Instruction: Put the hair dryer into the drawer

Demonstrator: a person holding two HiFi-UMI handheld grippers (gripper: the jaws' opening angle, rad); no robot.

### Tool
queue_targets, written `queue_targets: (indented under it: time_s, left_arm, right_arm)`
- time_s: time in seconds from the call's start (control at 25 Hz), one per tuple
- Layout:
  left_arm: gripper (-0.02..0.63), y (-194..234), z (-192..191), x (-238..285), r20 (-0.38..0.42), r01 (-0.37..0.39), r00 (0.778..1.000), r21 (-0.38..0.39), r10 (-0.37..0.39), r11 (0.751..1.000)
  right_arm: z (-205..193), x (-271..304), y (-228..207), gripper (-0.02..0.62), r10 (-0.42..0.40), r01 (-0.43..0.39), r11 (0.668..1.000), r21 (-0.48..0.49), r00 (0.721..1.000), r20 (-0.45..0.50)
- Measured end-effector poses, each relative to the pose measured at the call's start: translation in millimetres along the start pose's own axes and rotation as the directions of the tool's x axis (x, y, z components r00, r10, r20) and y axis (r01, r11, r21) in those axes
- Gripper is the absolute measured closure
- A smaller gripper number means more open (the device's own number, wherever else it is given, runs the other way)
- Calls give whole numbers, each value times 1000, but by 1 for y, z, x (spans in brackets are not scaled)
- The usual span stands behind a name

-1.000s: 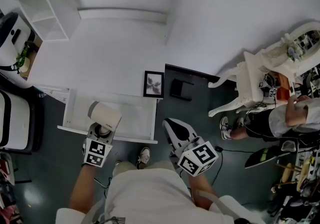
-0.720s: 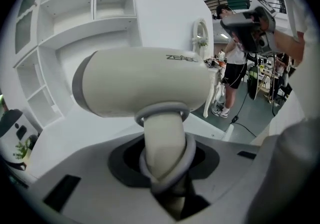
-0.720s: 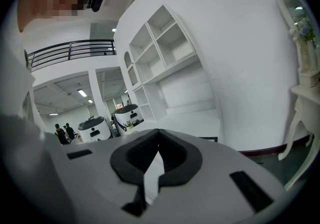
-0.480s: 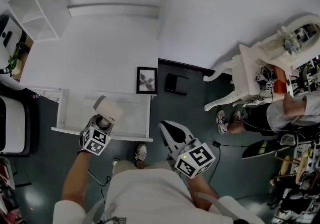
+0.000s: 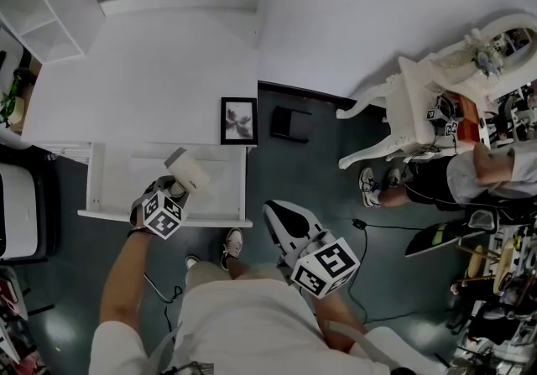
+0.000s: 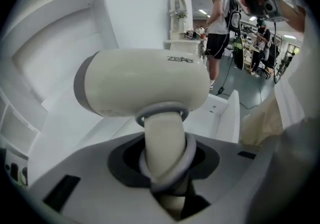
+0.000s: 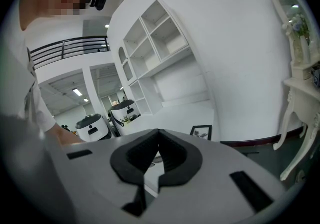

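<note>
Got the hair dryer (image 6: 145,82) clamped by its handle in the left tongs (image 6: 165,167), hanging right over the open white drawer (image 5: 95,184), roughly 8 o'clock in the head view. Looks like smooth matte cream plastic, rigid, with a fat rounded barrel and grey rings. Probably top-heavy and a bit slippery, so best pinched low on the handle. Meanwhile, right tongs (image 7: 157,163) closed on nothing, idle around 5 o'clock.

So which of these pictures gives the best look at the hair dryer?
The left gripper view: the hair dryer fills it, its handle clamped in the left claw. The head view shows it small, from above, over the open drawer. The right gripper view does not show it.
</note>
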State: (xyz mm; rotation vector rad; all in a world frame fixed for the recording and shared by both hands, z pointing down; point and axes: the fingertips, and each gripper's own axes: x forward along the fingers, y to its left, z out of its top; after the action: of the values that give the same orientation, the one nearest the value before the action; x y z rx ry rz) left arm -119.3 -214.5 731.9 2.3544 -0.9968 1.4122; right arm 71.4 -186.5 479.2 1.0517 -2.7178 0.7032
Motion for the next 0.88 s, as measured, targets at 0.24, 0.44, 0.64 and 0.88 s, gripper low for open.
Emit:
queue_targets:
  time_s: [0.24,0.44,0.64,0.88]
  left_arm:
    - [462,-5,-16,28,-92,69,994,126,-57,990]
    - [462,-16,-32,47,-184,160,976,217,-120,963]
    - [462,-20,-40,60,-213,206,964,212,-161,955]
    - [462,-20,-44,69,-237,247,951,205,-197,947]
  right_arm:
    - [-10,-7,-8,586,-46,46,999,15,999,-12]
    - [-13,-10,-11,586,-71,71,997,23,997,-19]
    - [-16,-12,-12,586,-86,86,996,27,996,-21]
    - [-22,-15,-14,586,-107,108,994,33,994,-33]
